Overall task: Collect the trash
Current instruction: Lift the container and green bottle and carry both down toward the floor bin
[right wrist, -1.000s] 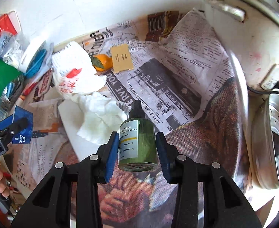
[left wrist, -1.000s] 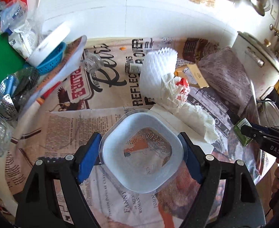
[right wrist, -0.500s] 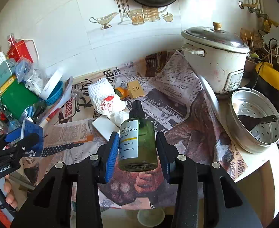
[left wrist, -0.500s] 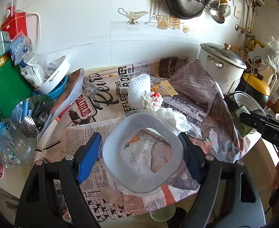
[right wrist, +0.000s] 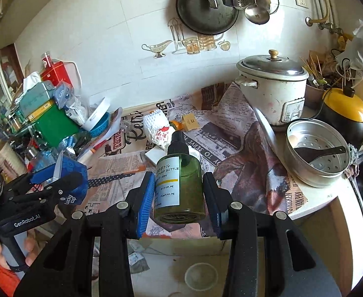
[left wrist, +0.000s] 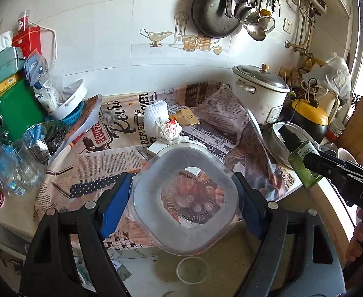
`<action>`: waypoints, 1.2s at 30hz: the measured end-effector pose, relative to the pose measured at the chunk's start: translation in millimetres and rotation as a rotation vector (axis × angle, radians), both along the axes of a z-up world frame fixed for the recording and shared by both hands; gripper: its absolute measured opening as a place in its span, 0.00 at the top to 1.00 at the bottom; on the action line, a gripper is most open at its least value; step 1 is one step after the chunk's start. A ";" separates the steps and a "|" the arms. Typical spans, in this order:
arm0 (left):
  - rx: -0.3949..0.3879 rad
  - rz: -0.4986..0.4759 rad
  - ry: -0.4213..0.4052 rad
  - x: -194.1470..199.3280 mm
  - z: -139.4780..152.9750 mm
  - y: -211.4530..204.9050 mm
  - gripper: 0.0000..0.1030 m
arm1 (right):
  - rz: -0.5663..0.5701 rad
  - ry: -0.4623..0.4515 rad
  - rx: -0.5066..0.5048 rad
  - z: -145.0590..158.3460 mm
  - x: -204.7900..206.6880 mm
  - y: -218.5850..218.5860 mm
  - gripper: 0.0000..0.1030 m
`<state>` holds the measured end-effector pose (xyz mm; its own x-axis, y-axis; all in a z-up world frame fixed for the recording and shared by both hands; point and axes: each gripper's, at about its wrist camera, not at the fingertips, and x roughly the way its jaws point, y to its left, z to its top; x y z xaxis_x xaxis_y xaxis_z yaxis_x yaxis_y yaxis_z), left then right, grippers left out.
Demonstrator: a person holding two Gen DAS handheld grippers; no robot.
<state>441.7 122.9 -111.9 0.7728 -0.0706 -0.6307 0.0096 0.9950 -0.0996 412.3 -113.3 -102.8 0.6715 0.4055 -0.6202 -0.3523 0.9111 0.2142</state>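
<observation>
The clear square plastic container (left wrist: 185, 203) sits clamped between the blue pads of the left gripper (left wrist: 184, 198), its open mouth facing the camera, held in the air above the near edge of the newspaper-covered counter (left wrist: 107, 163). The green pump bottle with a white label (right wrist: 179, 185) stands upright, long axis vertical, pinched at its body by the right gripper (right wrist: 179, 195), also off the counter. Both pieces hang over the floor, where a small round translucent cup (right wrist: 201, 276) lies below. Crumpled white paper (left wrist: 168, 130) remains far back on the counter. Open room lies downward and nearward; I judge any bin is out of view.
</observation>
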 end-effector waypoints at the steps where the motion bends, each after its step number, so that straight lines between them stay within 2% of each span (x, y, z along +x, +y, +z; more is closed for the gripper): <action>1: 0.004 0.011 0.001 -6.2 -0.4 -6.9 0.22 | 0.011 -0.001 0.005 -0.6 -5.8 -5.6 0.64; 4: 0.008 0.041 0.016 -24.4 -6.3 -28.6 0.22 | 0.049 0.006 0.019 -3.5 -22.8 -22.0 0.64; 11: -0.037 0.093 0.075 -62.8 -34.8 -78.1 0.22 | 0.135 0.045 0.014 -20.9 -53.0 -57.6 0.64; 16: -0.085 0.114 0.150 -77.8 -67.6 -98.5 0.22 | 0.179 0.094 -0.004 -47.1 -64.3 -74.5 0.64; 19: -0.085 0.124 0.213 -79.5 -93.5 -105.3 0.22 | 0.193 0.139 -0.016 -68.8 -65.3 -78.6 0.64; 27: -0.097 0.139 0.389 -71.4 -194.1 -101.5 0.22 | 0.203 0.277 -0.053 -149.2 -61.0 -73.1 0.64; 31: -0.078 0.134 0.448 -64.5 -259.1 -94.4 0.22 | 0.194 0.342 -0.072 -207.8 -57.2 -61.6 0.64; 36: -0.095 0.152 0.511 -61.3 -344.7 -76.7 0.22 | 0.174 0.417 -0.097 -288.1 -49.9 -43.5 0.64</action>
<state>380.4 46.2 -456.6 0.3753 -0.0569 -0.9252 -0.2072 0.9677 -0.1436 362.4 -156.8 -391.0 0.2839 0.4170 -0.8634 -0.4041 0.8686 0.2867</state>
